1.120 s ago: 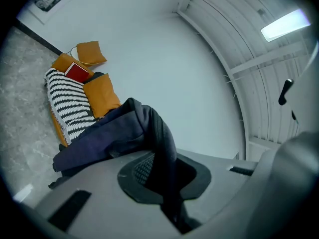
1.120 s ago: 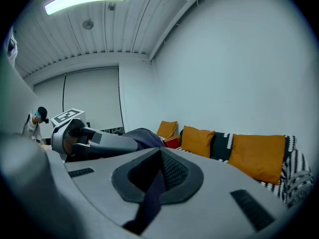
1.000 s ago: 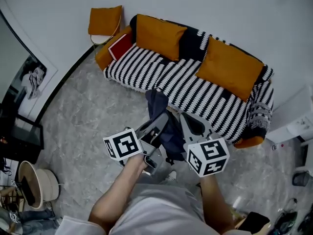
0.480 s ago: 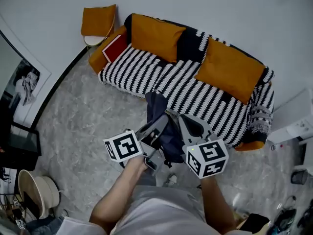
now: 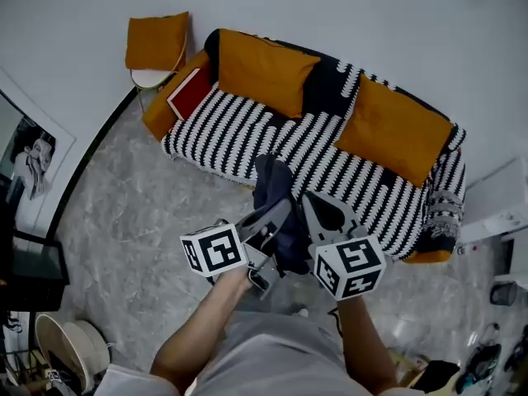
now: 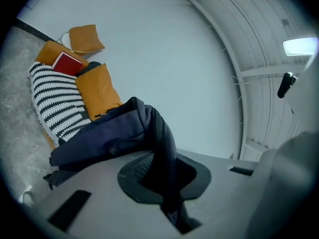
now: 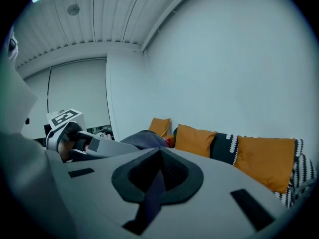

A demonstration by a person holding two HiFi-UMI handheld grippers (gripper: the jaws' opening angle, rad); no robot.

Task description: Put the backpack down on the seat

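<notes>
Grey marbled floor [image 5: 140, 213] meets a white wall [image 5: 346, 7], and the striped sofa [image 5: 239, 130] stands against it with two orange cushions [image 5: 264, 71] on its back. Over the last second the sofa has slid slightly lower in the head view, so I judge the person is edging toward it. The dark backpack [image 5: 276, 192] still hangs in the air at the sofa's front edge, not yet on the seat. The left gripper [image 6: 164, 178] has its fingers [image 6: 99, 183] closed on a backpack strap [image 6: 167, 143]. The right gripper [image 7: 157, 176] likewise pinches a strip of webbing. A red book [image 5: 191, 93] lies at the sofa's left end.
</notes>
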